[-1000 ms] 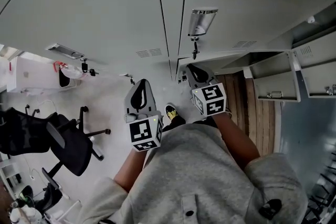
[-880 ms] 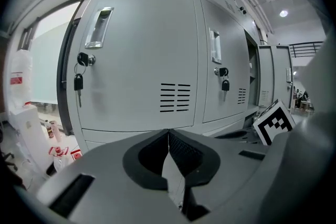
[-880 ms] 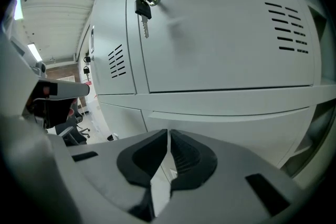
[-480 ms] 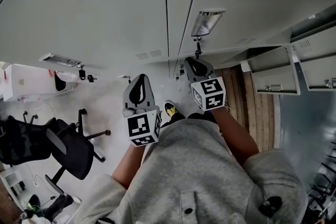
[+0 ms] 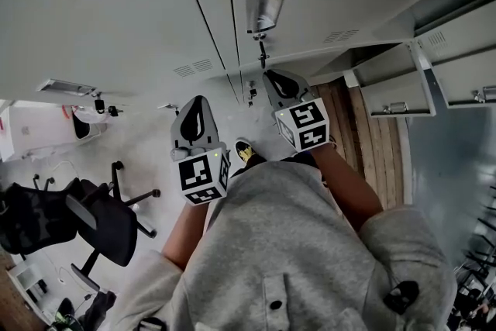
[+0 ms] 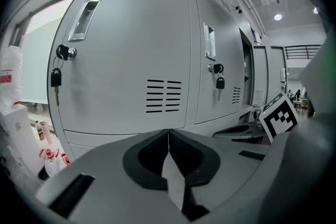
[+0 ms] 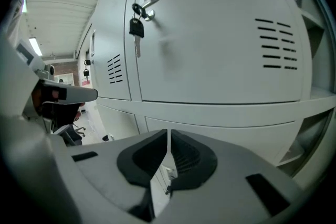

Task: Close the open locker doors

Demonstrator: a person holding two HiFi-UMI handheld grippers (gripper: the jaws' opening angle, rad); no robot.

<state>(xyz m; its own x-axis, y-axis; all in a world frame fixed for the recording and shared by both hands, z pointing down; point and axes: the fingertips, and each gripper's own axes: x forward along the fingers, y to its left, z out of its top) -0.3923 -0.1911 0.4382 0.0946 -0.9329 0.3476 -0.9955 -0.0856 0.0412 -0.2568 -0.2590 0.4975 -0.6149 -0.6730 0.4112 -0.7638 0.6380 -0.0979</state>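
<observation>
Locker wall [image 5: 116,12], open doors [image 5: 399,89] at right

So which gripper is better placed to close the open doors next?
Probably the right. The right gripper sits nearer the open locker doors off to its side; the left gripper faces closed doors. Both jaws are together, empty.

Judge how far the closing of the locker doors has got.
Done: the locker door before the left gripper and the keyed door before the right gripper look shut. In hand: nothing; both grippers are shut, empty, touching no door. Left: the open doors at the head view's right.
</observation>
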